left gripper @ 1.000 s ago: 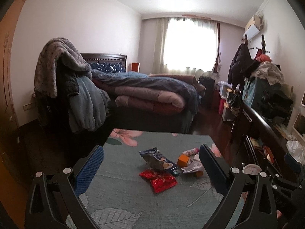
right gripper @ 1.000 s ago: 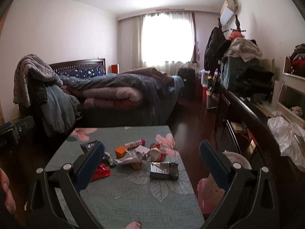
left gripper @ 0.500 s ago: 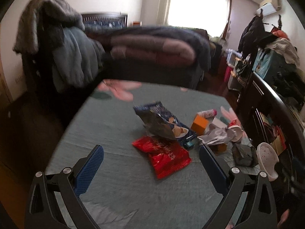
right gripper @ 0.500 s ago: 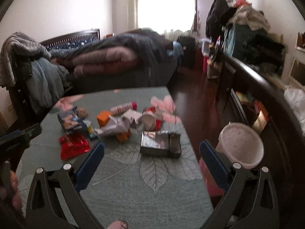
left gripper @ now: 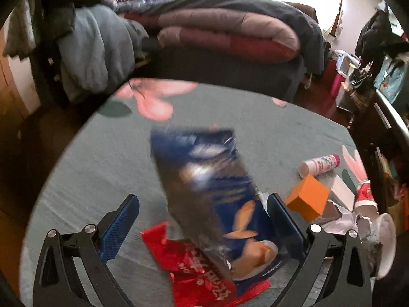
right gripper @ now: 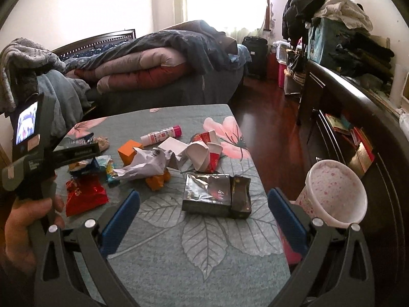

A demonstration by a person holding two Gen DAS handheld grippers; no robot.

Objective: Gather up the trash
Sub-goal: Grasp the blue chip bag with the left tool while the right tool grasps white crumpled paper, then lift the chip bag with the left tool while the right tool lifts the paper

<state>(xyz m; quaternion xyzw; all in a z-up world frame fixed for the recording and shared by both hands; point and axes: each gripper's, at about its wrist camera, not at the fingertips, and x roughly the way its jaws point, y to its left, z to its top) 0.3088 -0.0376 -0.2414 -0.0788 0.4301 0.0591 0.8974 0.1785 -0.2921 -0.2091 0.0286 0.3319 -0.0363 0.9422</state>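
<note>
Trash litters our desk (right gripper: 204, 255), none collected: blue crinkled snack bag (left gripper: 217, 199) between our left gripper (left gripper: 203, 220)'s released jaws; right gripper (right gripper: 203, 209) spread, empty; pink speckled bin (right gripper: 334, 192) waiting.

Left wrist view: low and close over the table (left gripper: 89, 168), facing the bed (left gripper: 230, 38). Right wrist view: higher, further back, same heading. Both share the orange box (left gripper: 308, 200) (right gripper: 129, 151) and red wrapper (left gripper: 202, 278) (right gripper: 85, 197).
</note>
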